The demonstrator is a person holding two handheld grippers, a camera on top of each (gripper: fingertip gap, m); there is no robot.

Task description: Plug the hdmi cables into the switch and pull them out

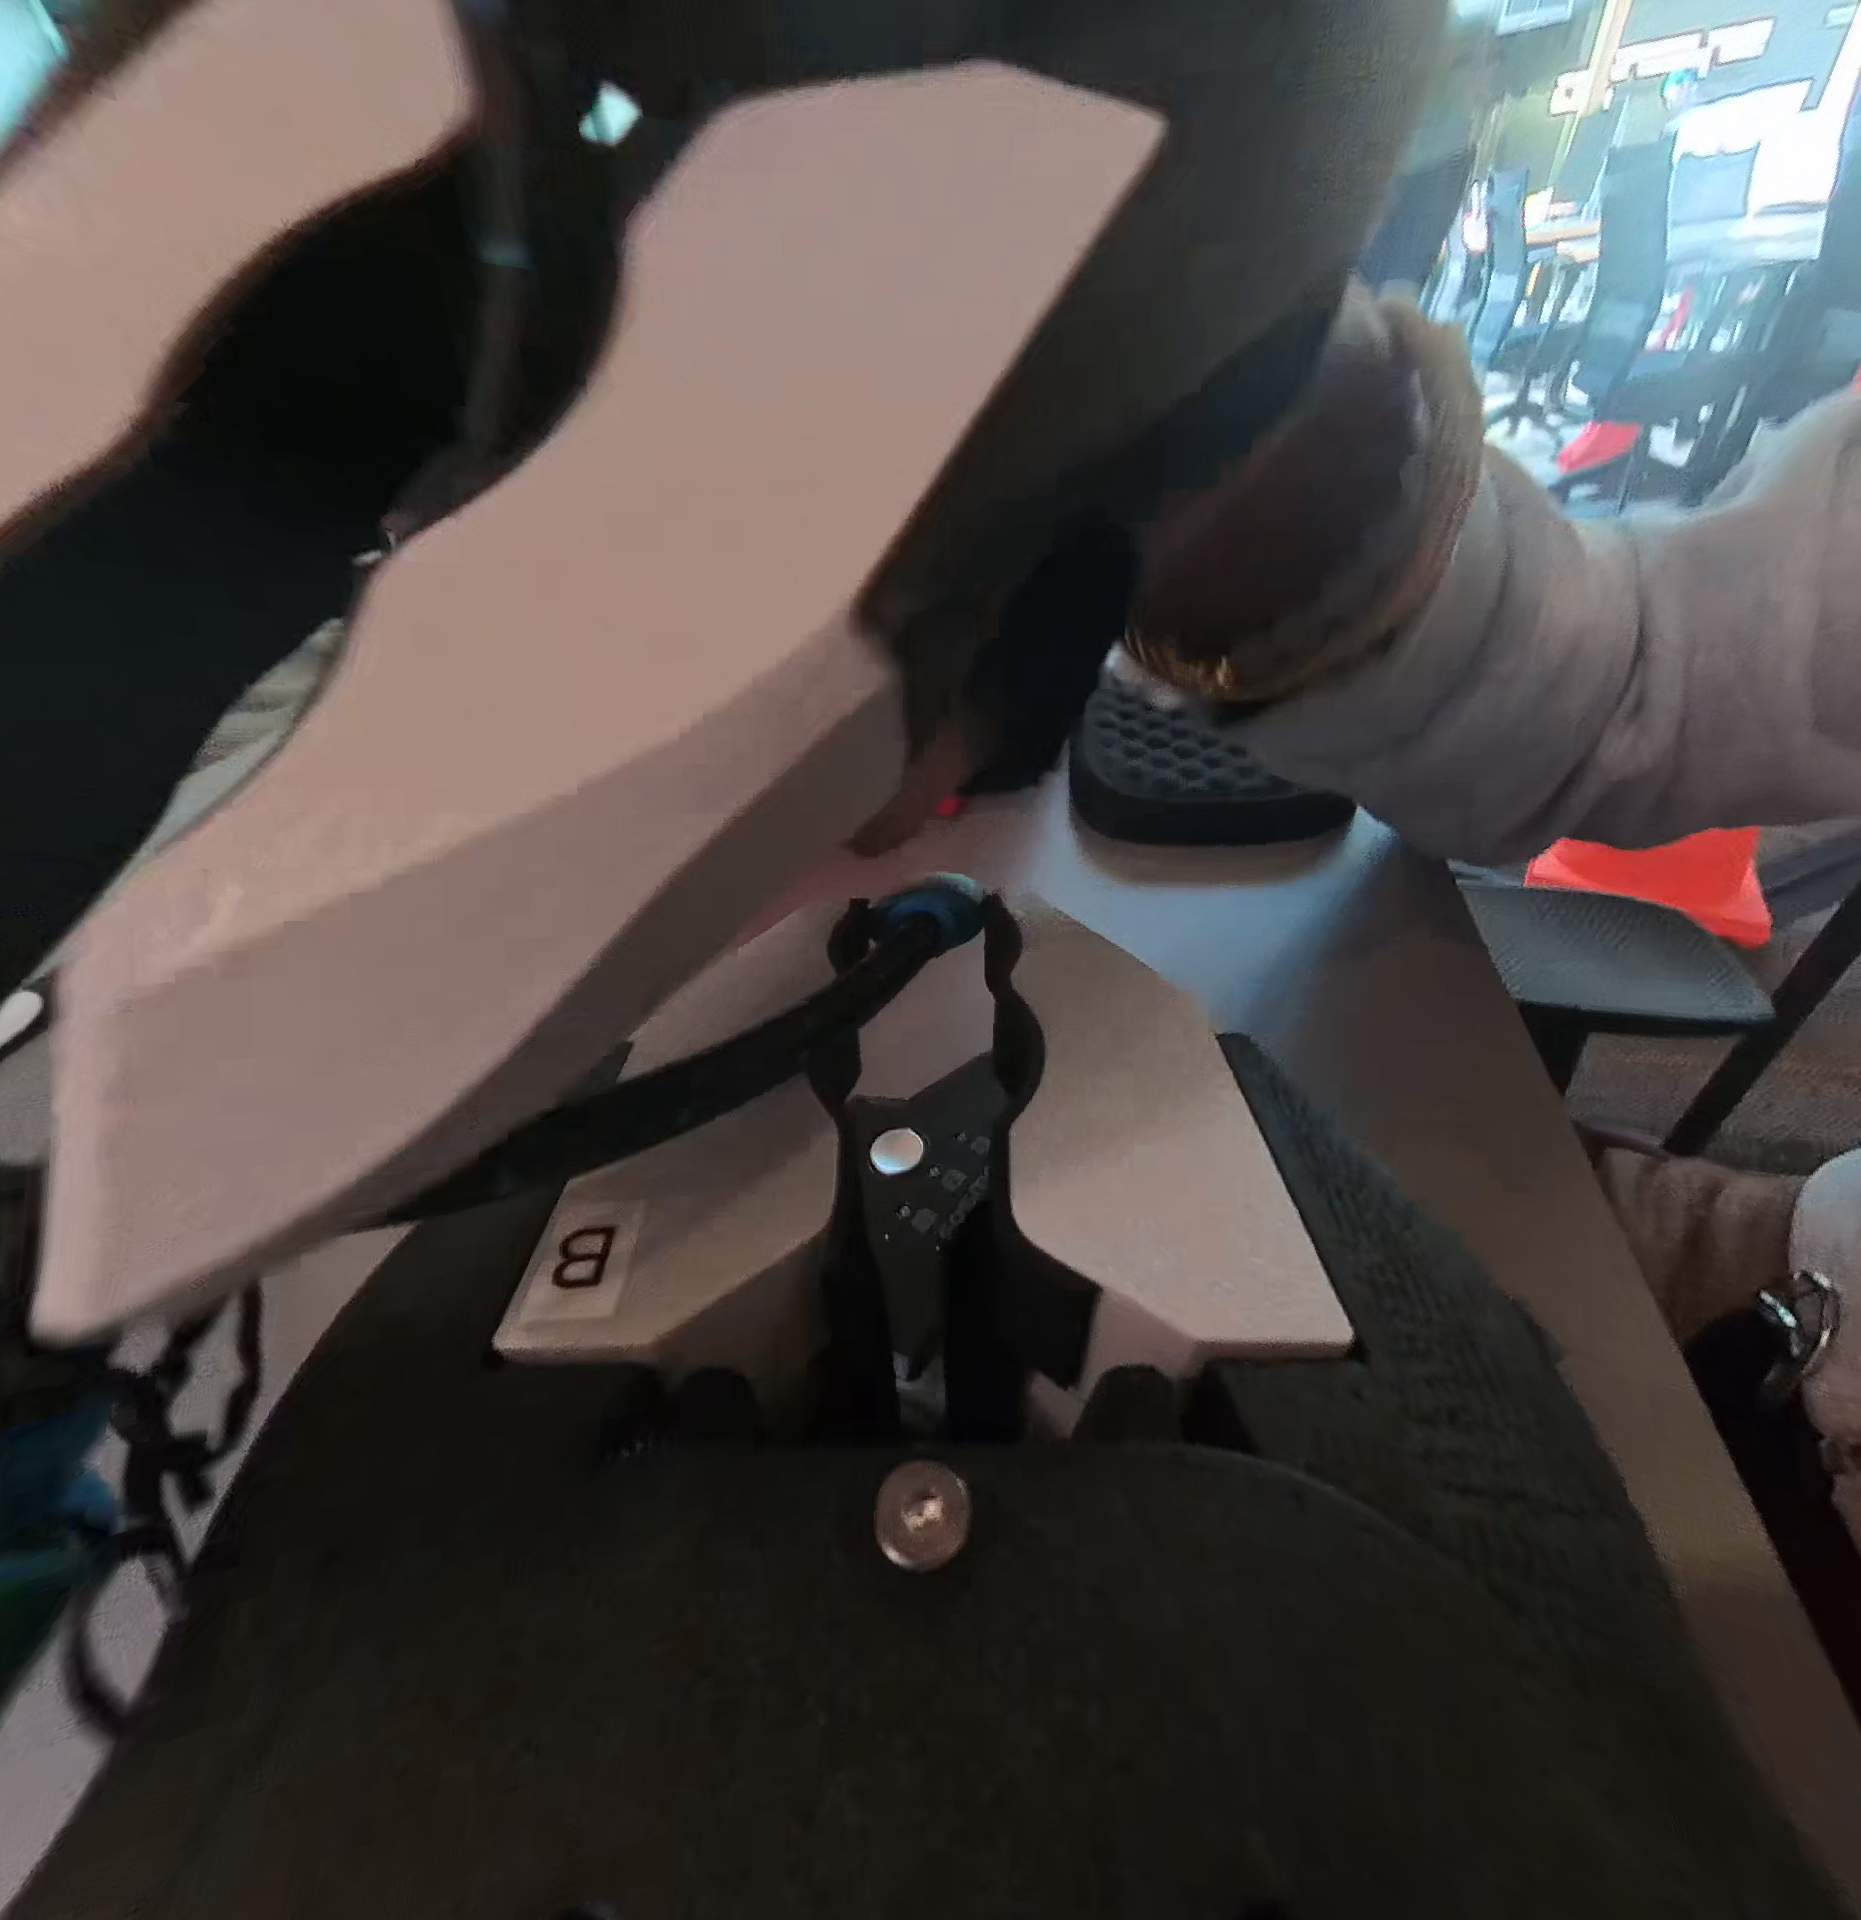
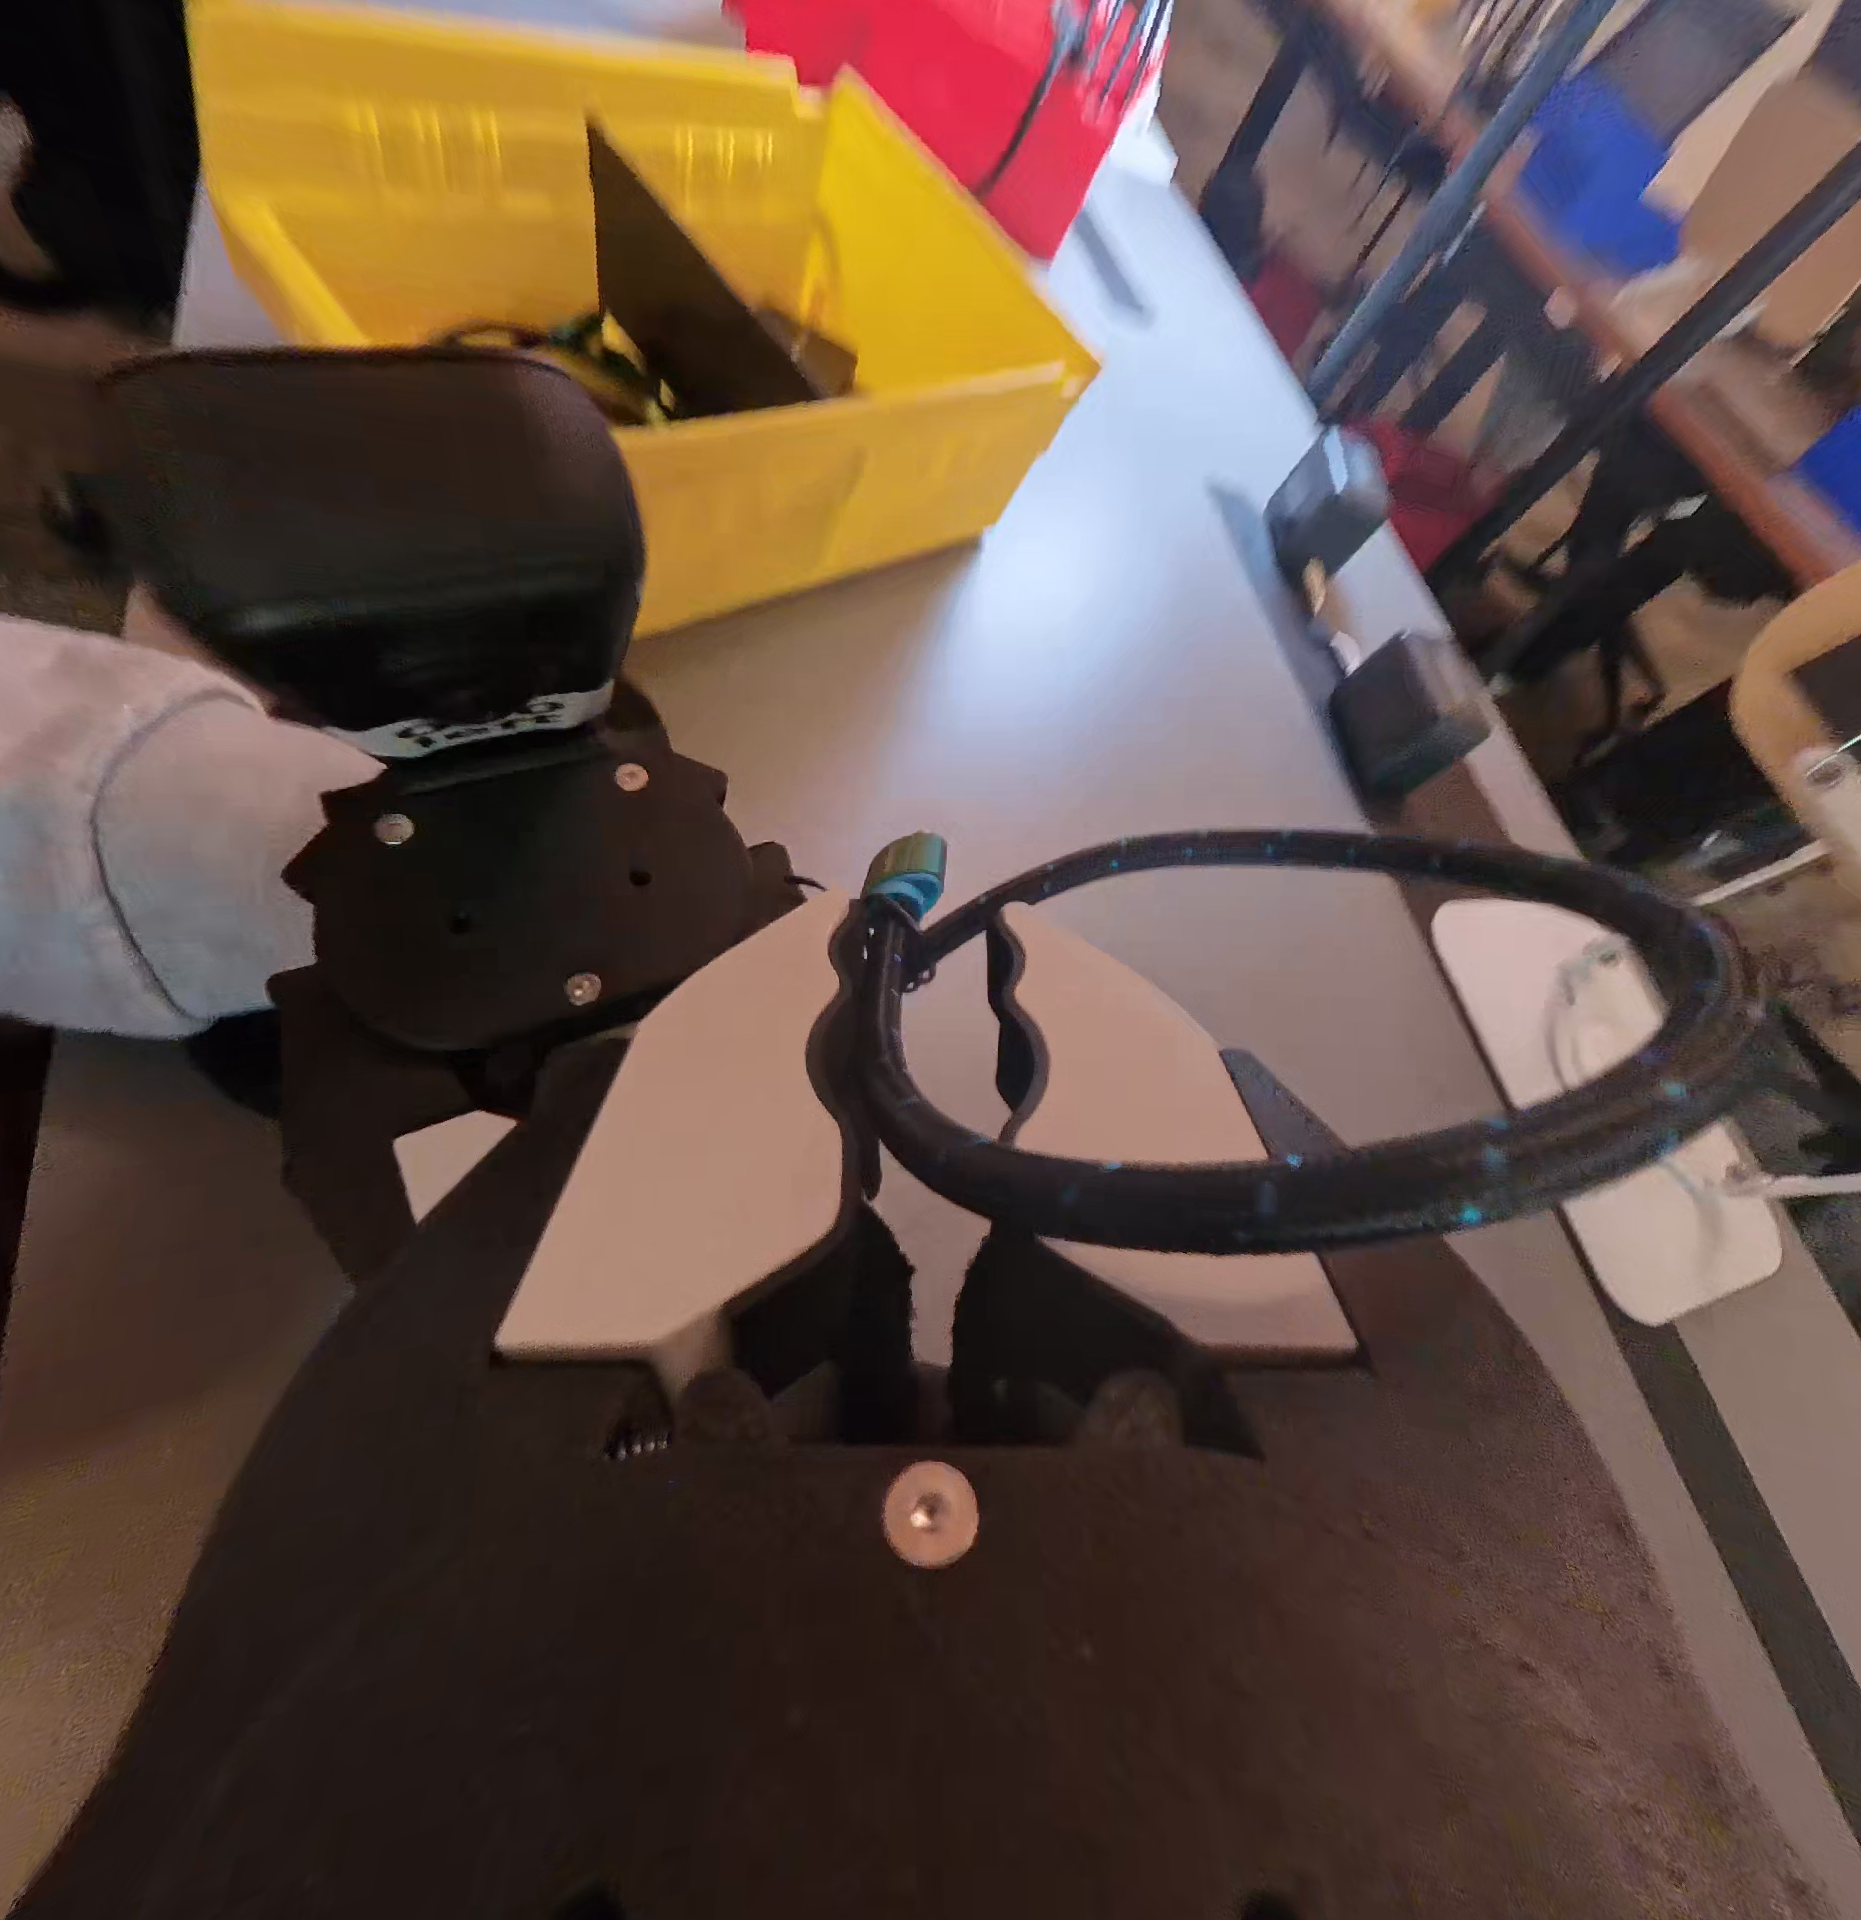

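Note:
In the right wrist view my right gripper [image 2: 926, 935] has a black braided hdmi cable [image 2: 1425, 1174] lying in its gap along the left pad. The gap is wider than the cable. The cable's teal end [image 2: 905, 868] sticks out past the tips, and the cable loops out to the right. In the left wrist view my left gripper [image 1: 931, 920] has its jaws close around a blue cable end [image 1: 941, 899]. That cable [image 1: 697, 1070] runs left under the right gripper's white finger [image 1: 593, 623]. The left gripper's black body [image 2: 469, 894] shows left of the right gripper. I cannot make out the switch.
A yellow bin [image 2: 884, 416] with a black divider stands at the back of the grey table [image 2: 1092, 675], with a red box [image 2: 957, 94] behind it. Two small black boxes [image 2: 1409, 717] and a white block [image 2: 1674, 1236] lie along the right edge. A sleeved hand [image 1: 1528, 623] is at the right.

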